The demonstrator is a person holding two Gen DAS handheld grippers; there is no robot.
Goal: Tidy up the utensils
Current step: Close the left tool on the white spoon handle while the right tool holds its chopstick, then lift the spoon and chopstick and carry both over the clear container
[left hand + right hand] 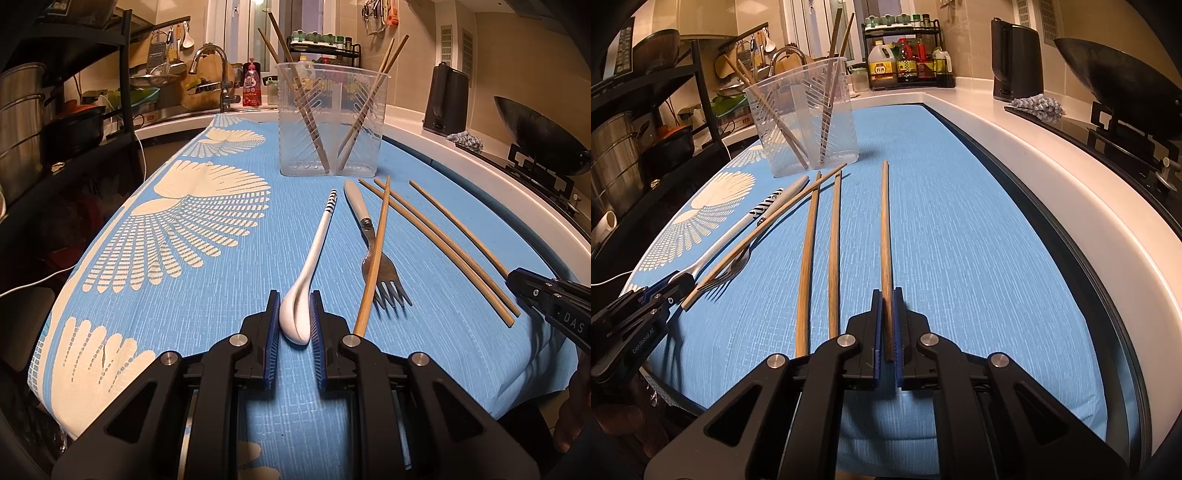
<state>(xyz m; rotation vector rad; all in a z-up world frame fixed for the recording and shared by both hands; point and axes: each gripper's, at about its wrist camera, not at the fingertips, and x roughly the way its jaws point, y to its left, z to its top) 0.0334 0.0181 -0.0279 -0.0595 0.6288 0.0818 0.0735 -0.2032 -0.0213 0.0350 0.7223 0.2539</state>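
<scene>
**Between both pairs of pads: a spoon and a chopstick, each held near one end**

Between the blue pads of the left gripper point(294, 317): the bowl of the white spoon point(308, 269), pinched from both sides, handle stretching away over the cloth. Between the pads of the right gripper point(885, 317): the near end of a single chopstick point(885, 229), clamped tight, the rest pointing toward the clear holder point(803, 122).

Likely trouble: glazed, rounded spoon bowl squirting out of the pads on the lift; long handle levering downward. Chopstick held at its very tip, so prone to pivot or droop, and to miss its compartment. Beside the spoon, a loose chopstick point(375, 254) lying across the fork point(384, 269), its near end just beside the left gripper's outer finger: easily nudged. Two more chopsticks point(822, 254) just left of the held one, likewise exposed. Holder light, with sticks already leaning inside: apt to tip if bumped.

Underneath: blue patterned cloth point(184, 229), wrinkled at the near edge. Around: kitchen counter, faucet point(214, 70), spice rack point(905, 55), kettle point(1015, 59), wok point(1115, 70) on the stove.
</scene>
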